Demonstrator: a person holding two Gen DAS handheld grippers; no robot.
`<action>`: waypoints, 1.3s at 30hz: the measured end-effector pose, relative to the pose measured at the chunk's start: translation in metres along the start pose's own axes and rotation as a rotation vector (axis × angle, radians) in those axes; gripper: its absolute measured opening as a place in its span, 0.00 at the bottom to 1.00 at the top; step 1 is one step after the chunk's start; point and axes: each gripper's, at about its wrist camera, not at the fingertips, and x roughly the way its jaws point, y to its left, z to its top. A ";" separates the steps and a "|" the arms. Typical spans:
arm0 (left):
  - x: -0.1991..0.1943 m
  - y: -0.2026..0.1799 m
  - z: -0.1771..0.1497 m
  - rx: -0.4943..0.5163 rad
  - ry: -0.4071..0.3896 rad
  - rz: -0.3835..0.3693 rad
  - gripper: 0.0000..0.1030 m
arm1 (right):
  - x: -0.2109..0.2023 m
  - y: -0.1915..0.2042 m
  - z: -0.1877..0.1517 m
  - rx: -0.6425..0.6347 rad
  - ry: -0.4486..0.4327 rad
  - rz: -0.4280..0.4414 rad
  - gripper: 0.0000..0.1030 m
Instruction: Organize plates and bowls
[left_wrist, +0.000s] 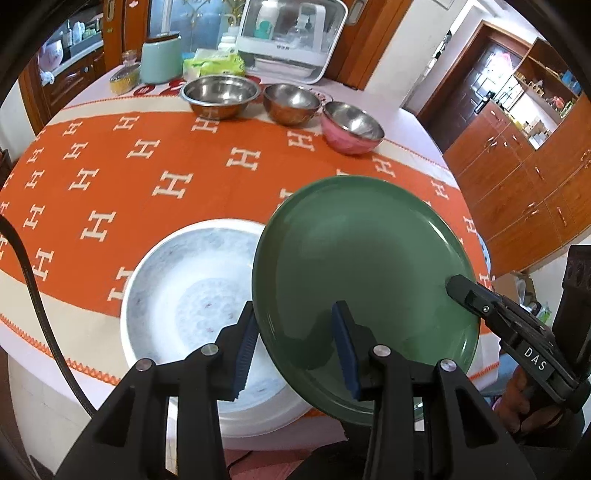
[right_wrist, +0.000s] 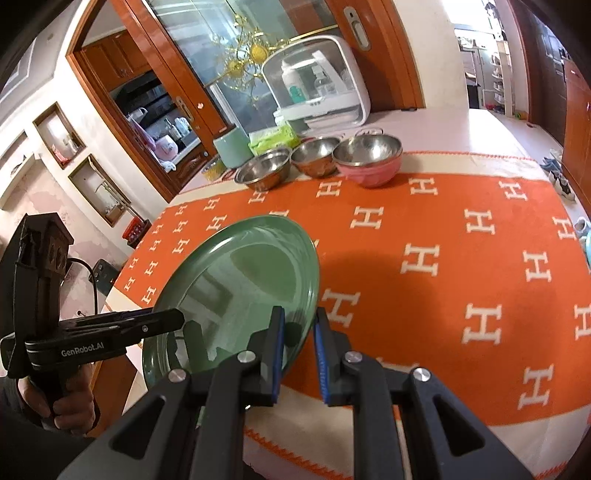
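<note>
Green plate (left_wrist: 362, 266): tilted, off table, rim pinched by left gripper (left_wrist: 297, 350) & right gripper (right_wrist: 299, 354). White plate (left_wrist: 192, 295) beneath-left, unstacked. Three bowls (right_wrist: 317, 158) at far edge, un-nested. Est. early; stacking pending.

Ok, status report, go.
Both tools, left and right, clamped on green plate, tilted above white plate. Three bowls far side. Nothing blocking.
</note>
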 end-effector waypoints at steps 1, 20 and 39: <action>0.000 0.004 0.000 0.003 0.007 -0.001 0.37 | 0.002 0.003 -0.001 0.004 0.004 -0.003 0.16; 0.010 0.073 -0.007 0.030 0.151 0.045 0.39 | 0.062 0.061 -0.016 0.016 0.171 -0.049 0.19; 0.038 0.101 -0.007 0.057 0.282 0.087 0.39 | 0.101 0.081 -0.027 -0.013 0.308 -0.112 0.24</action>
